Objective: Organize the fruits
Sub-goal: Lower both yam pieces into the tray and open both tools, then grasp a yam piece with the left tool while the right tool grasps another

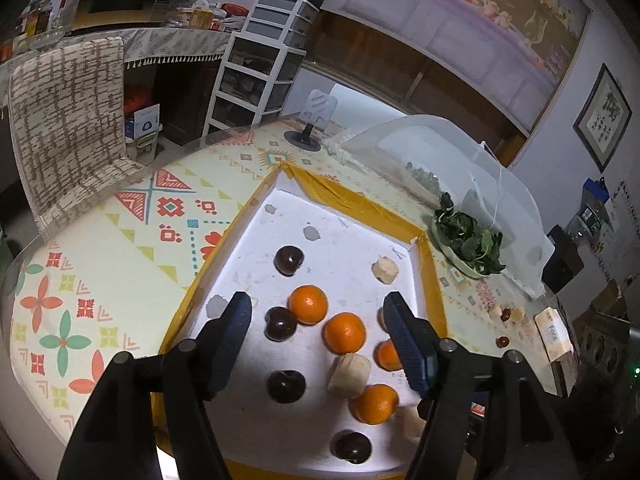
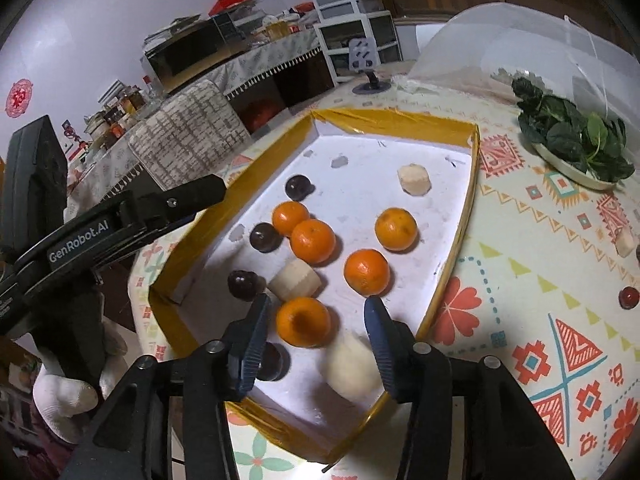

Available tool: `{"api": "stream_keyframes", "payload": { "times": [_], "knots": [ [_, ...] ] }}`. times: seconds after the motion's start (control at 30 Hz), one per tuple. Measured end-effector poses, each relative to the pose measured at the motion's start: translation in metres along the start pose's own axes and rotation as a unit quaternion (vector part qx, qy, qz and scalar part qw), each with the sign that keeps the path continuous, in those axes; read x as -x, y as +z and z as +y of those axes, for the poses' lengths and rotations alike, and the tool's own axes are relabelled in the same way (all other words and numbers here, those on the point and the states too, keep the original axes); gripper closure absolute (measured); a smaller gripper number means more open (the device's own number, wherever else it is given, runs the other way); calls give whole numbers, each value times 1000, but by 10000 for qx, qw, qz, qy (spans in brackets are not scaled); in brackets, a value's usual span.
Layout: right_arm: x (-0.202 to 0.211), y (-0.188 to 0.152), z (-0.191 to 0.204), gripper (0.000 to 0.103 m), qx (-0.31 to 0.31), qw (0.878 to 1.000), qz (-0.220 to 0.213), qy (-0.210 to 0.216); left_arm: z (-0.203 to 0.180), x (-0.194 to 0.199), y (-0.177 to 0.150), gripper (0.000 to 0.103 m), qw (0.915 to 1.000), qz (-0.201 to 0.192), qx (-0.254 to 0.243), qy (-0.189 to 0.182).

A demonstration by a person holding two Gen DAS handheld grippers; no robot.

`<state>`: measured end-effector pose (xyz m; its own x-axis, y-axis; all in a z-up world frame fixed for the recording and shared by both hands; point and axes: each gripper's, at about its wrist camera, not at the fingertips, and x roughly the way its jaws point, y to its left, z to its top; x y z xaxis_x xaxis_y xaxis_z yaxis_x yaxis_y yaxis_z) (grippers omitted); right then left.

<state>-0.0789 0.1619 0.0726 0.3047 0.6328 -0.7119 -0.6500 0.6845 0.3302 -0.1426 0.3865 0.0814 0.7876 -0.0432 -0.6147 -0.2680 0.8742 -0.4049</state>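
Observation:
A white tray with yellow taped rim [image 1: 256, 200] [image 2: 464, 216] holds several oranges [image 1: 308, 304] [image 2: 312, 240], several dark plums [image 1: 289, 260] [image 2: 299, 187] and pale banana chunks [image 1: 349, 374] [image 2: 414, 179]. My left gripper [image 1: 318, 312] is open above the tray, over the oranges. My right gripper [image 2: 316, 312] is open and empty, just above the nearest orange [image 2: 303, 322], with a banana chunk [image 2: 352, 368] beside its right finger. The left gripper's body [image 2: 120, 220] shows at the left of the right wrist view.
A plate of leafy greens [image 1: 468, 242] [image 2: 576, 140] sits under a clear dome cover [image 1: 440, 152]. Loose plums and banana pieces [image 1: 506, 314] [image 2: 628, 296] lie on the patterned tablecloth right of the tray. A phone stand [image 1: 308, 136] stands behind it; a chair [image 1: 68, 120] beyond.

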Motion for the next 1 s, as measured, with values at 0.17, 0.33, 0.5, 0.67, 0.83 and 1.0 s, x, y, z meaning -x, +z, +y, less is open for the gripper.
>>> {"api": "stream_keyframes", "payload": {
  "times": [0.17, 0.33, 0.5, 0.67, 0.83, 1.0],
  "knots": [
    [24, -2, -10, 43, -86, 9997, -229, -47, -25, 9, 0, 30, 9997, -60, -193, -142],
    [62, -11, -54, 41, -441, 9969, -535, -374, -68, 9, -5, 25, 9978, -15, -579, -334],
    [100, -28, -123, 40, -988, 9884, -682, -926, -118, 1, -16, 22, 9928, 152, -1010, -621],
    [139, -47, -210, 40, -1741, 9687, -820, -1568, -168, -21, -31, 21, 9859, 510, -1325, -888],
    [160, -49, -267, 40, -2022, 9554, -883, -1962, -222, -52, -32, 21, 9756, 919, -1610, -1175],
    [158, -31, -312, 40, -2093, 9479, -967, -2198, -280, -103, -27, 21, 9634, 1223, -1998, -1303]
  ]
}}
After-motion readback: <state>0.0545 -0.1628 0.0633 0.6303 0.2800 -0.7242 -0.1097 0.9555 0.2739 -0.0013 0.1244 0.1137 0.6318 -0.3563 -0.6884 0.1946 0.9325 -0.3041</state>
